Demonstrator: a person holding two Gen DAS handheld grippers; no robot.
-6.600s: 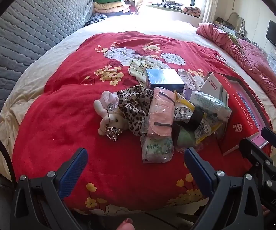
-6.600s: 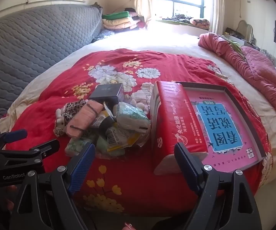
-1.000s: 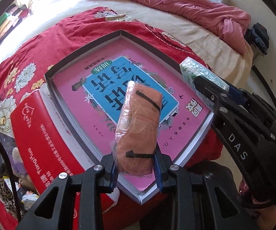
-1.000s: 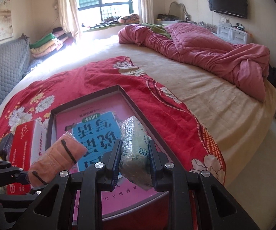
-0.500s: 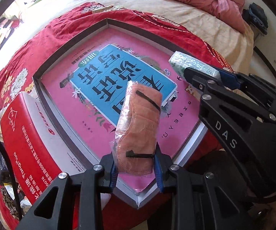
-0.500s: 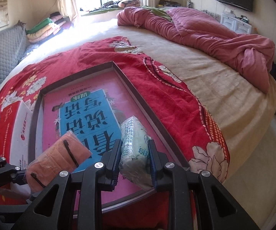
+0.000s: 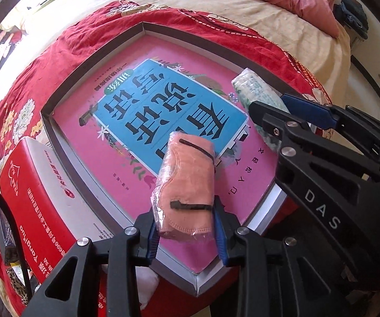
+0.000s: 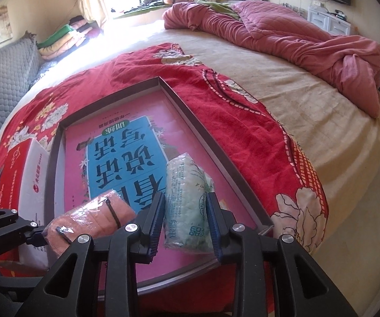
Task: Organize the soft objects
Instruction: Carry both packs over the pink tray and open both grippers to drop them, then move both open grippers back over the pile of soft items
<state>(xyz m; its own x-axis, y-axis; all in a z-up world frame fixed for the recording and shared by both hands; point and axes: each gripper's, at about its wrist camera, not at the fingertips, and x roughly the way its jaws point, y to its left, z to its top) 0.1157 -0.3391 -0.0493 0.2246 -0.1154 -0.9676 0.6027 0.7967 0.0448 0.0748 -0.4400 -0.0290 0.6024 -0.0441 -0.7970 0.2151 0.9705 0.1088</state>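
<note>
A shallow grey-rimmed box (image 7: 92, 60) with a pink and blue printed floor lies on the red floral blanket. My left gripper (image 7: 187, 227) is shut on the near end of a pink mask pack (image 7: 187, 182), its jaws just starting to open. The pack's far end leans over the box floor. To its right, a pale green tissue pack (image 8: 186, 200) rests on the box floor near the rim (image 8: 203, 121). My right gripper (image 8: 184, 224) straddles that pack, and its jaws are opening and no longer squeeze it.
A red and white tissue carton (image 7: 34, 198) stands against the box's left side. A crumpled pink quilt (image 8: 295, 34) lies at the far right of the bed. The bed edge and the floor (image 8: 361, 211) fall away just right of the box.
Both grippers have sunk toward the box floor with their packs. The right jaws have widened around the tissue pack. Several seconds ago both stood open and empty over the pile.
</note>
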